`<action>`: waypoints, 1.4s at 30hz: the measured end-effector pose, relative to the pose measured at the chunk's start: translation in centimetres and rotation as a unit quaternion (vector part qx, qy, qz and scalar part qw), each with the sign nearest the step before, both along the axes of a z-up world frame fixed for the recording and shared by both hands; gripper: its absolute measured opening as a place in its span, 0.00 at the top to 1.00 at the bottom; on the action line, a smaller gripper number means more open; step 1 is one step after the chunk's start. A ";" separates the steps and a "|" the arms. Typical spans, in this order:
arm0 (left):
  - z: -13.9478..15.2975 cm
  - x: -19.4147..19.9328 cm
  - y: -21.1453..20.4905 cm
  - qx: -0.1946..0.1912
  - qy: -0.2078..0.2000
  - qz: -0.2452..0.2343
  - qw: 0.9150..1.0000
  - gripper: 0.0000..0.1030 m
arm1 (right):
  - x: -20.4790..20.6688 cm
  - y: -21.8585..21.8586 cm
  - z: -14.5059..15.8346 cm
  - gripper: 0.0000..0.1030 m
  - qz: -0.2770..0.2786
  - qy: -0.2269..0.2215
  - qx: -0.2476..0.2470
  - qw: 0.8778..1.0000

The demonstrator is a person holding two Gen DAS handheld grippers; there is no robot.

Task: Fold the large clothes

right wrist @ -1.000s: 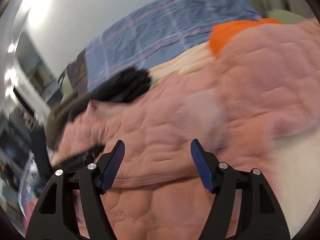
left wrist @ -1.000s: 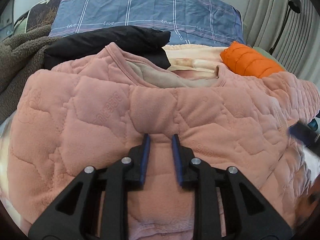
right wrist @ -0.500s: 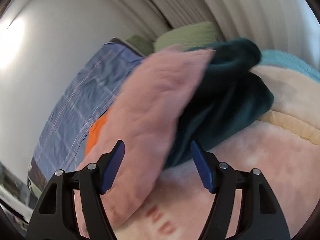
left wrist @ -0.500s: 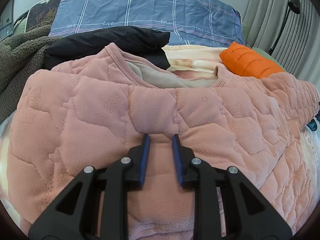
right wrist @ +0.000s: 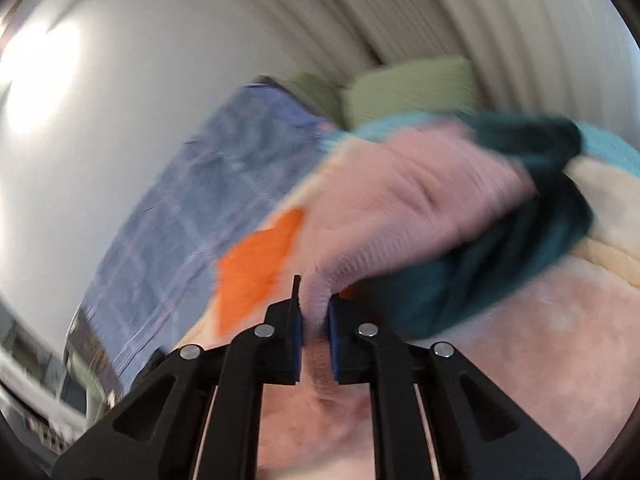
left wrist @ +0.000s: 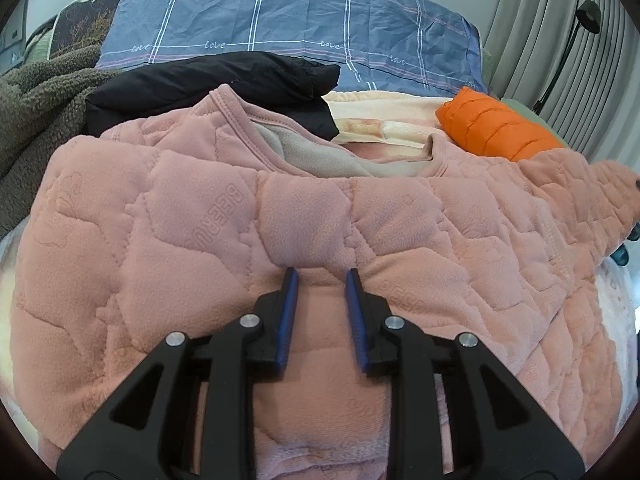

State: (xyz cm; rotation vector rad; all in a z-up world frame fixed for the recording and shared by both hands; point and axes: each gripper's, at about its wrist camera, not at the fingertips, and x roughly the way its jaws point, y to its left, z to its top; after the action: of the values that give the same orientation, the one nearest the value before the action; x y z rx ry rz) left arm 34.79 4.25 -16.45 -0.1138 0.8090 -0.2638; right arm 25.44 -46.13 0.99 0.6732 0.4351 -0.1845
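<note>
A pink quilted top lies spread on the bed, neckline toward the far side. My left gripper sits at its near middle with a ridge of the pink fabric pinched between the blue pads; its jaws are opening slightly. In the right wrist view, my right gripper is shut on the cuff end of the top's pink sleeve, which stretches away over a dark teal garment. That view is blurred by motion. The same sleeve reaches the right edge of the left wrist view.
Behind the top lie a black garment, an orange puffer jacket and a blue plaid pillow. A grey-brown fleece blanket is heaped at the left. Curtains and a lamp stand are at the right.
The right gripper swung from over the top's body to the sleeve at the right and shut on its cuff. The left gripper stayed put on the fabric.
</note>
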 end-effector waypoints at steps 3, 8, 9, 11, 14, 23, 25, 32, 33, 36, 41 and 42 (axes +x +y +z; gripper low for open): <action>0.2 -0.1 0.5 -0.027 -0.002 -0.010 1.000 0.68 | 1.1 8.5 2.3 0.90 0.100 -0.030 -0.049 0.993; 1.3 -1.1 3.0 -0.145 -0.008 -0.044 0.988 0.34 | 2.0 25.8 -0.3 0.82 0.307 -0.018 -0.163 0.938; 1.6 -1.5 3.8 -0.170 -0.012 -0.047 0.984 0.30 | 2.1 27.8 -1.7 0.78 0.334 -0.003 -0.174 0.927; 2.4 -2.2 5.4 -0.211 -0.025 -0.053 0.976 0.18 | 2.5 31.2 -5.7 0.67 0.383 0.045 -0.190 0.903; 2.9 -2.2 6.9 -0.265 -0.027 -0.062 0.962 0.14 | 2.8 32.5 -10.1 0.57 0.418 0.094 -0.188 0.884; 2.0 -1.2 5.5 -0.216 -0.003 -0.047 0.975 0.64 | 0.8 32.8 -11.2 0.47 0.418 0.060 -0.214 0.881; 1.5 -1.1 5.6 -0.210 0.005 -0.037 0.977 0.79 | 0.0 32.0 -10.8 0.47 0.409 0.033 -0.191 0.892; 9.7 -6.1 7.8 -0.149 -0.135 -0.008 0.980 0.82 | -0.4 22.8 -7.4 0.43 0.268 -0.048 -0.118 0.955; 10.2 -6.4 8.0 -0.126 -0.138 0.001 0.982 0.80 | 0.4 21.7 -8.2 0.43 0.250 -0.032 -0.097 0.963; 9.4 -5.9 9.0 -0.018 -0.132 0.062 0.989 0.51 | 3.5 20.6 -12.2 0.47 0.250 0.064 -0.059 0.964; 4.7 -2.6 11.7 0.041 -0.040 0.169 0.984 0.50 | 3.4 23.4 -12.0 0.43 0.240 0.081 -0.146 0.956; 5.5 -3.0 12.4 0.010 -0.047 0.174 0.984 0.51 | 3.2 24.0 -11.9 0.41 0.242 0.079 -0.162 0.953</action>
State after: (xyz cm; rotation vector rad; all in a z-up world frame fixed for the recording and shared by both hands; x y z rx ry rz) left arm 31.80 16.68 -10.93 -0.2185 0.6838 0.0686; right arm 28.64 -22.14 -10.91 0.2150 0.6934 0.1557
